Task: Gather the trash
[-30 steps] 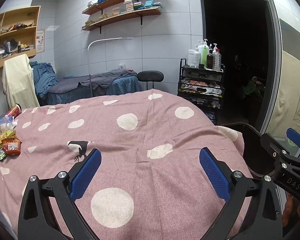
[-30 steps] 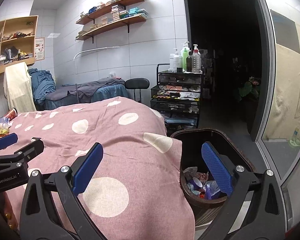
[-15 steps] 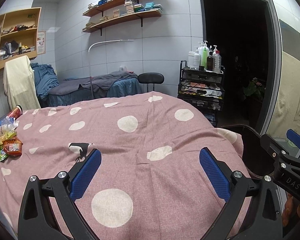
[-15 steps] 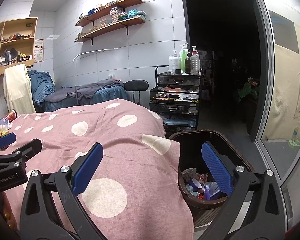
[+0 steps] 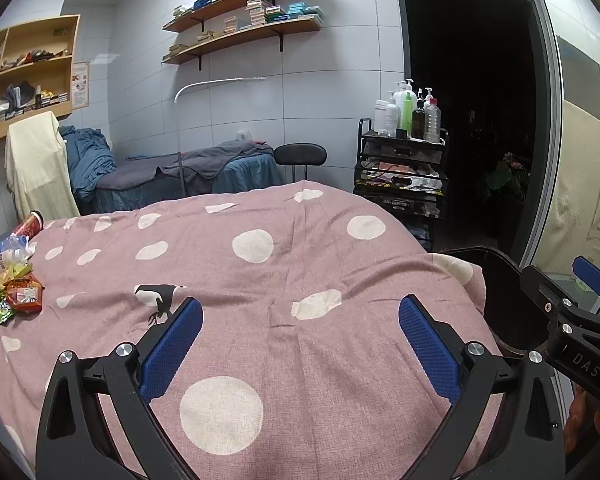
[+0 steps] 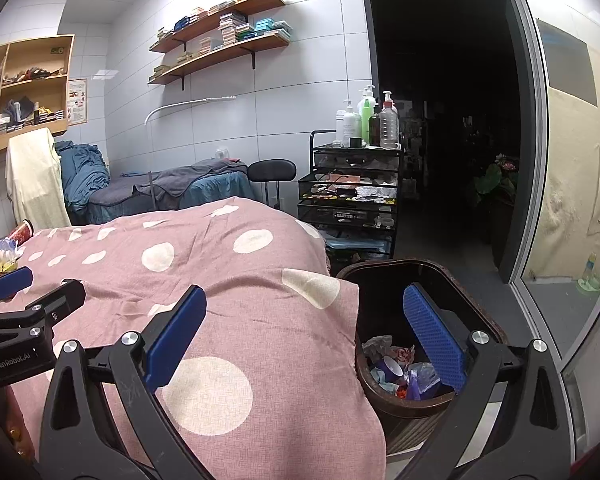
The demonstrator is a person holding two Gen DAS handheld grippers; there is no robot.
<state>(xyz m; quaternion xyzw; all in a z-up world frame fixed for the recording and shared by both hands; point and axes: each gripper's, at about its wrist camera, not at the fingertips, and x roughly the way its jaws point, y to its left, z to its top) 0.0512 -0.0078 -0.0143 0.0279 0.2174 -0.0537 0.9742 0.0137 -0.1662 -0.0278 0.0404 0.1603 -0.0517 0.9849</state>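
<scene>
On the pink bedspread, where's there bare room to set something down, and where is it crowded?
The pink bedspread is bare across its middle and near end, from the trash pile at its far left edge to the bin beside its right corner. Only that left edge is crowded.

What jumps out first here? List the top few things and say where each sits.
The pink polka-dot cover fills the middle of both views, draped over a bed. A heap of bright wrappers lies at its far left edge, with a red cup behind it. A dark bin stands on the floor at the bed's right corner, with trash in it; both grippers, left and right, hover with jaws open and empty.
</scene>
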